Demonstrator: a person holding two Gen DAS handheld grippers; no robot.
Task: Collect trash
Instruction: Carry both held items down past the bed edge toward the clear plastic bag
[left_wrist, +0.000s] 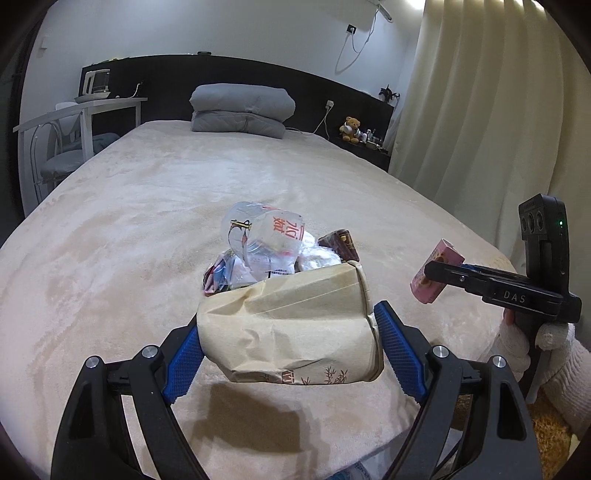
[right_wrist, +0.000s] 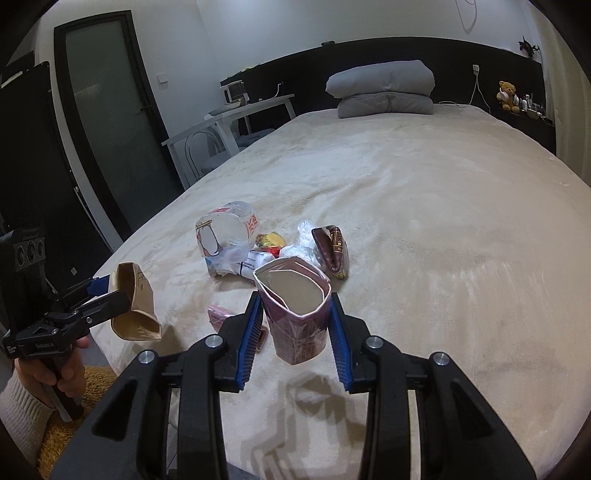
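Observation:
My left gripper (left_wrist: 288, 343) is shut on a tan paper bag (left_wrist: 291, 325), held above the bed near its front edge; it also shows in the right wrist view (right_wrist: 135, 302). My right gripper (right_wrist: 295, 325) is shut on an open pink carton (right_wrist: 295, 306), also seen from the left wrist view (left_wrist: 436, 271). Beyond lies a trash pile: a crushed clear plastic bottle (right_wrist: 227, 229), plastic wrappers (right_wrist: 266, 254) and a dark brown packet (right_wrist: 334, 251). A small pink wrapper (right_wrist: 218, 314) lies on the bed by my right gripper's left finger.
The beige bed (right_wrist: 424, 221) fills both views. A folded grey duvet (right_wrist: 384, 88) lies at the head. A white desk and chair (right_wrist: 229, 125) stand left of the bed, with a dark door (right_wrist: 110, 122) further left. A curtain (left_wrist: 498, 92) hangs at right.

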